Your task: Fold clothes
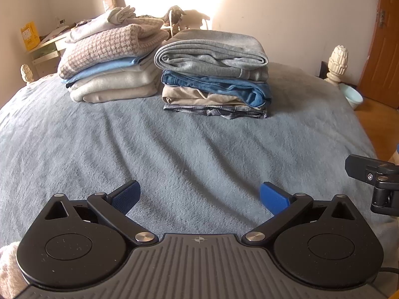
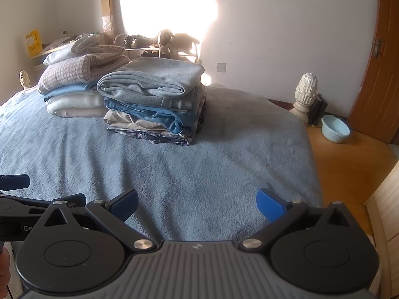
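Note:
Two stacks of folded clothes sit at the far side of a bed covered by a blue-grey blanket (image 1: 174, 149). The left stack (image 1: 112, 59) has a houndstooth sweater over light blue and cream pieces. The right stack (image 1: 214, 74) has a grey sweatshirt on top, then jeans, beige trousers and a plaid shirt. Both stacks also show in the right wrist view, left stack (image 2: 74, 84) and right stack (image 2: 154, 99). My left gripper (image 1: 199, 196) is open over bare blanket, holding nothing. My right gripper (image 2: 197, 204) is open too, also over bare blanket (image 2: 199, 169).
White carved bedposts stand at the far corners (image 1: 338, 62) (image 2: 305, 94). A light blue basin (image 2: 335, 128) rests on the wooden floor by a brown door (image 2: 379, 74). A cluttered shelf (image 1: 47, 47) and a bright window lie behind the stacks. A cream cloth (image 1: 10, 269) shows at the lower left.

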Tool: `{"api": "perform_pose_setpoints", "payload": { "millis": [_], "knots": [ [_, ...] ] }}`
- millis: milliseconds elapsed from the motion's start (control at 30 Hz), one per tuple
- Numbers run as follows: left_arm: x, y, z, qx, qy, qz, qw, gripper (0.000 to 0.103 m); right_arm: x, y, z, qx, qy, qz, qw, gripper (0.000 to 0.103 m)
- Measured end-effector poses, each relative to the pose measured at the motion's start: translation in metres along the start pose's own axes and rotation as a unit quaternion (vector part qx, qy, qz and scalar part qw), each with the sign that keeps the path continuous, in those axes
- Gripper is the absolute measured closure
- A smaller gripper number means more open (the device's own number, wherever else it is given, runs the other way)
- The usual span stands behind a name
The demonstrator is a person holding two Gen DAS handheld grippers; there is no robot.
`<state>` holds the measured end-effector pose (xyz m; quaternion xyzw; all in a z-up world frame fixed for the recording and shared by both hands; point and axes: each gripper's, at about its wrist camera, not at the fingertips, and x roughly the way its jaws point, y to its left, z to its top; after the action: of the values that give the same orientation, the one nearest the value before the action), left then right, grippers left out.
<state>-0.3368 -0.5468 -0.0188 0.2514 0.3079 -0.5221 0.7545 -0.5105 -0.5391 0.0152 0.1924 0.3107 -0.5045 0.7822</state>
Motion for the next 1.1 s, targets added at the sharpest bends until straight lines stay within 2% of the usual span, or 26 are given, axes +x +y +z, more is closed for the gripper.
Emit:
{"api": "perform_pose_setpoints", "payload": {
  "millis": [1100],
  "knots": [
    [-0.0007, 0.0019, 0.0011, -0.003, 0.003, 0.000, 1.0000, 0.000, 0.0009, 0.0019, -0.0006, -0.005, 0.004, -0.002, 1.000, 0.000]
  ]
}}
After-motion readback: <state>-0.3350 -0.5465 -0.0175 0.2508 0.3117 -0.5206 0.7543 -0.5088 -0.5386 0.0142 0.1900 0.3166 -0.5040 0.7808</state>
